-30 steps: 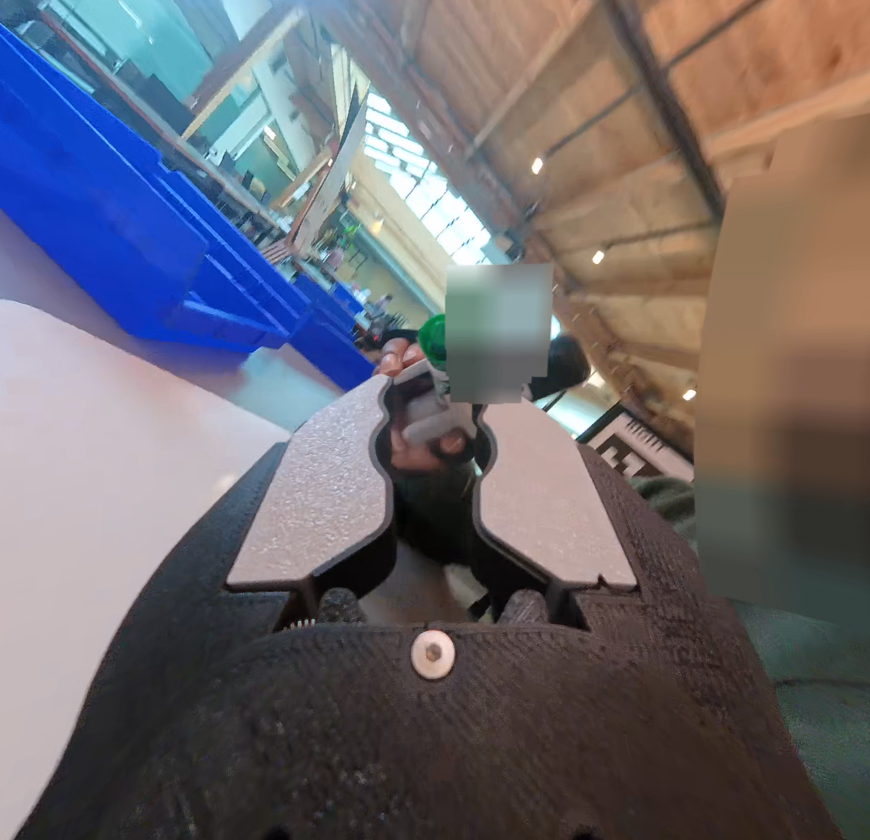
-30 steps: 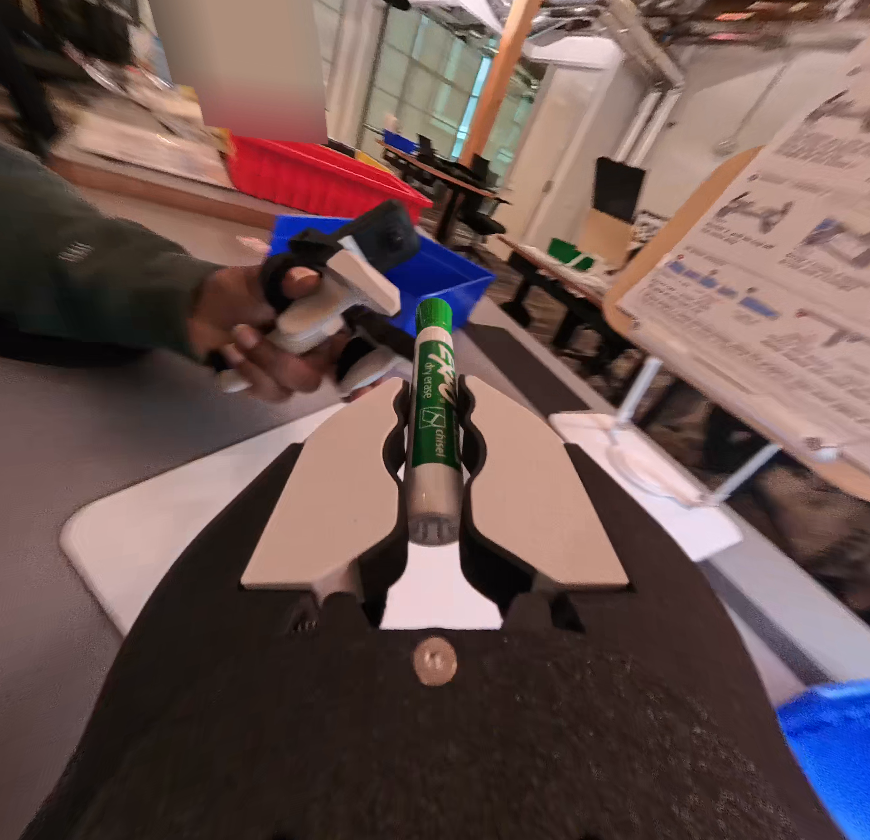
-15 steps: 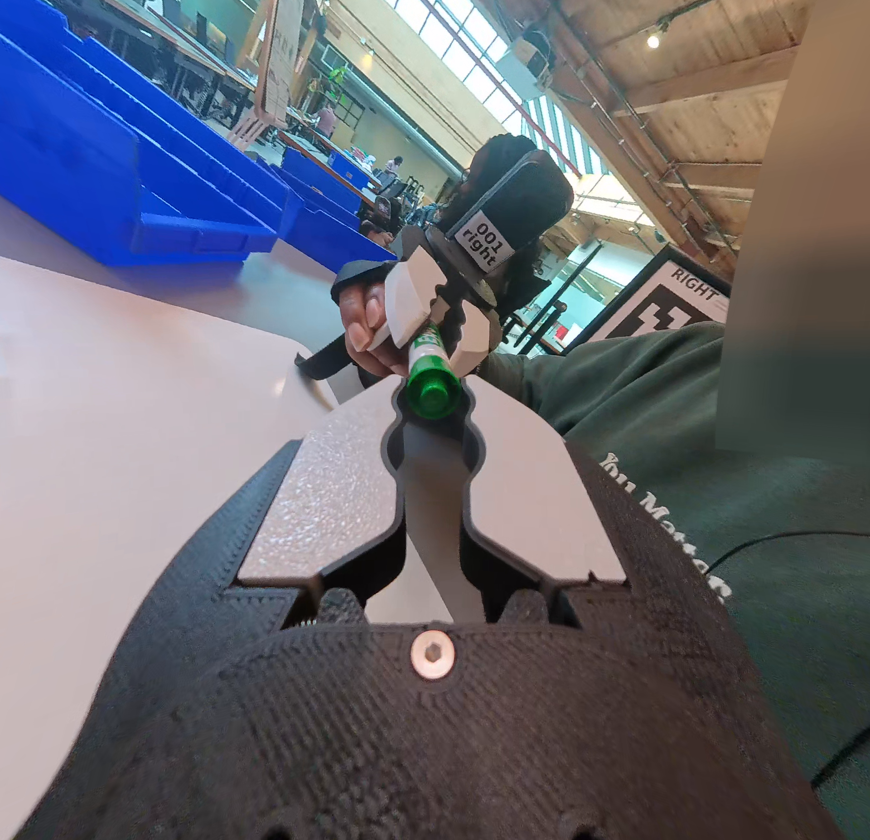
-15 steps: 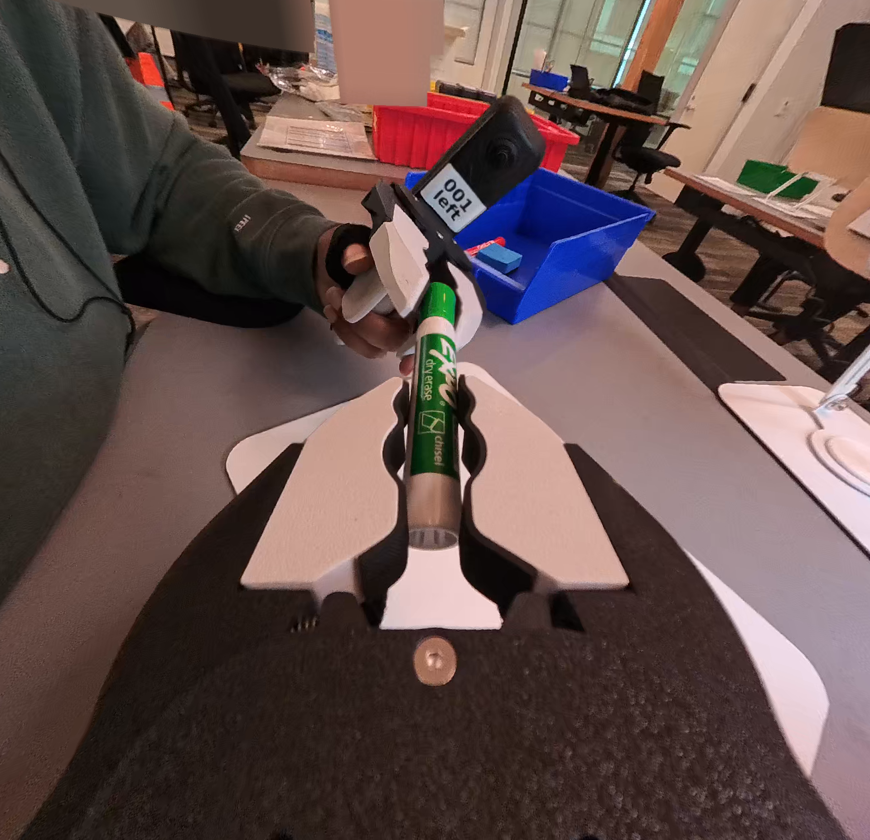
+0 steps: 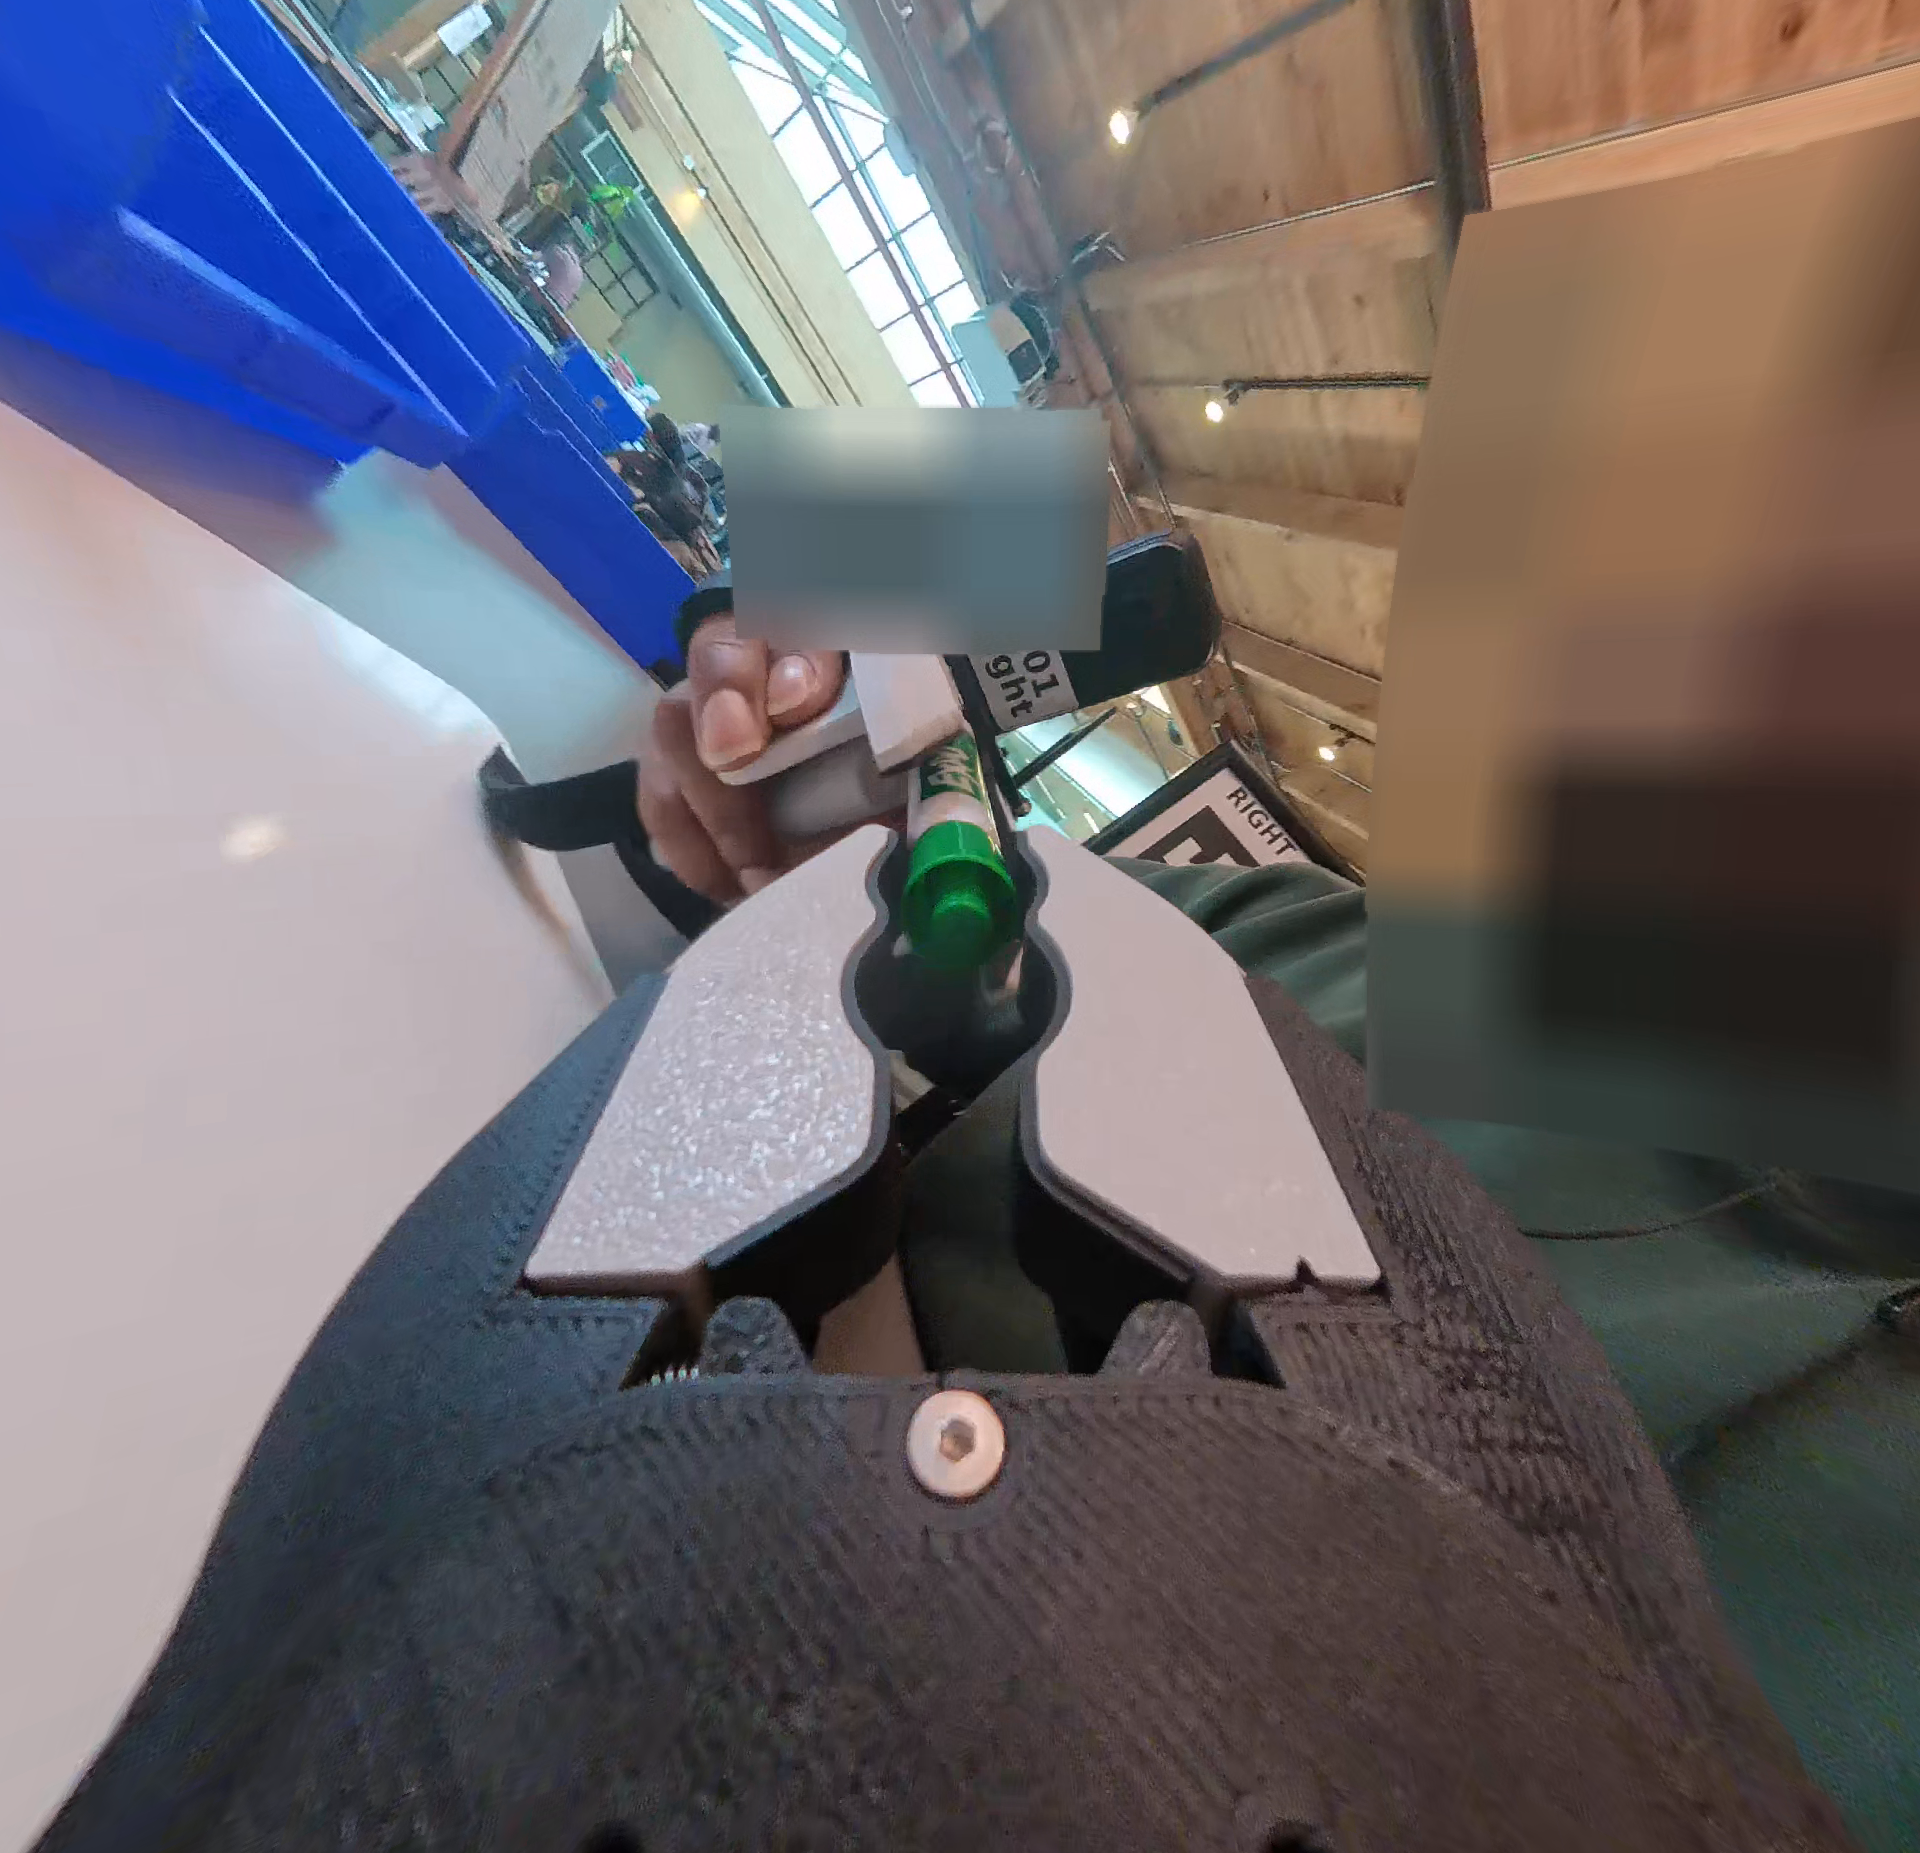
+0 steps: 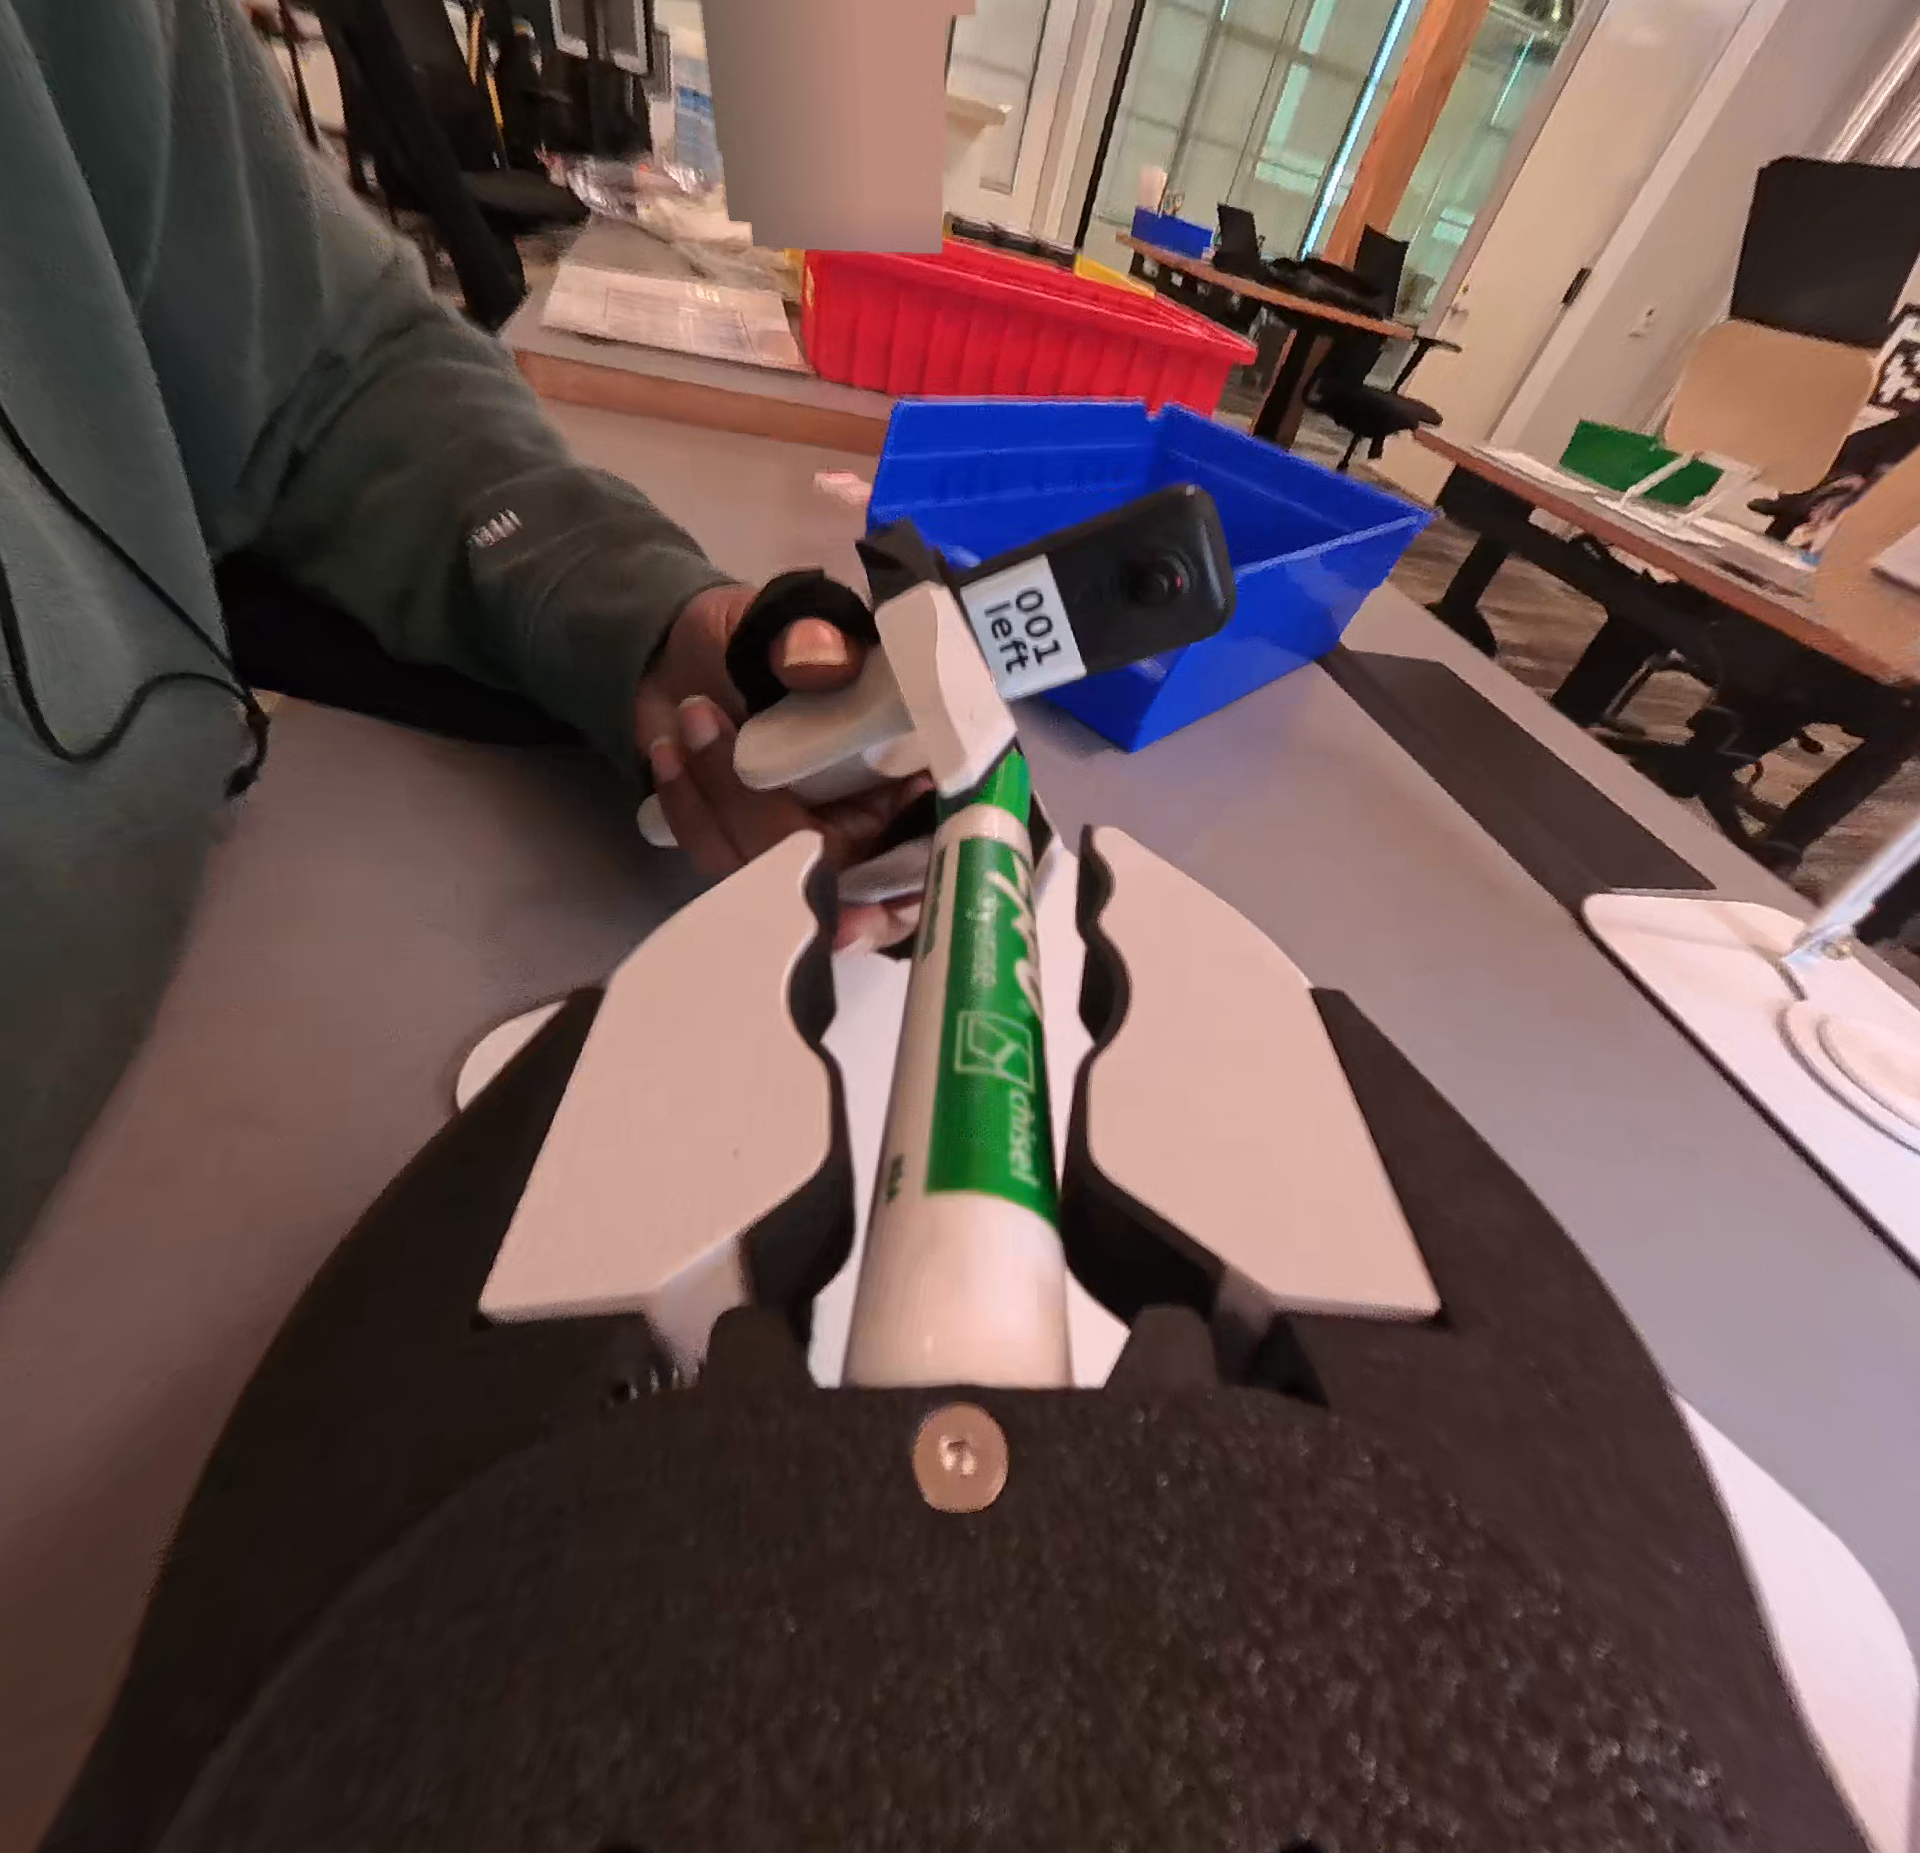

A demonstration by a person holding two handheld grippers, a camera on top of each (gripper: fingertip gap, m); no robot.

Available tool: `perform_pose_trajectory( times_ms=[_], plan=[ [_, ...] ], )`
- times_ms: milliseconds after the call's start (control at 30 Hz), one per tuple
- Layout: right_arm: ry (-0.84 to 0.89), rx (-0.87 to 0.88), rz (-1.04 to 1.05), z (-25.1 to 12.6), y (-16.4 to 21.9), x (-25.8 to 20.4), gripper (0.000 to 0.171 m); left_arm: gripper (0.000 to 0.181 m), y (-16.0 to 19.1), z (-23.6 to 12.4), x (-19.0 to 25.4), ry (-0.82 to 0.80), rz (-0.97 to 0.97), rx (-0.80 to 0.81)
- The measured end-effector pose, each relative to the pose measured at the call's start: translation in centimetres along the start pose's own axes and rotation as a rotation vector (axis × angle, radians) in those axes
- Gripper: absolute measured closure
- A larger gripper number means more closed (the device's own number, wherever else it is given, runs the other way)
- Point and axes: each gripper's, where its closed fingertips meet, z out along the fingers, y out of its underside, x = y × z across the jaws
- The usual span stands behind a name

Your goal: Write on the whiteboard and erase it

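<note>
A green dry-erase marker lies between the fingers of my right gripper, tilted, with a gap on each side, so the right gripper is open. My left gripper faces it, and its fingertips are closed around the marker's green cap. The left gripper also shows in the right wrist view, clamped on the cap end. The right gripper shows in the left wrist view, partly behind a blur patch. The whiteboard lies flat on the grey table under both grippers.
A blue bin stands on the table just behind the left gripper, with a red bin farther back. More blue bins line the board's far side. A white stand base sits at the right. The person's green sleeve is at the left.
The two grippers have come together. The left gripper has closed on the marker's cap, and the right gripper's fingers have spread away from the marker body, which now reaches deeper between them.
</note>
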Motion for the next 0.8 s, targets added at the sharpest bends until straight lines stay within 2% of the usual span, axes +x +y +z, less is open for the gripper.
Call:
perform_pose_trajectory(
  times_ms=[133,633,800],
  plan=[
    [0.039,0.05,-0.006,-0.1,-0.6,0.3,0.136,0.162,0.4,0.6,-0.1,-0.016,-0.009,0.023],
    [-0.009,0.0,0.119,0.1,1.0,-0.1,0.138,0.162,1.2,0.5,-1.1,-0.103,-0.035,-0.013],
    [-0.003,0.008,0.142,0.1,0.6,0.1,0.139,0.162,1.0,0.6,-0.7,-0.123,0.019,-0.019]
  ],
)
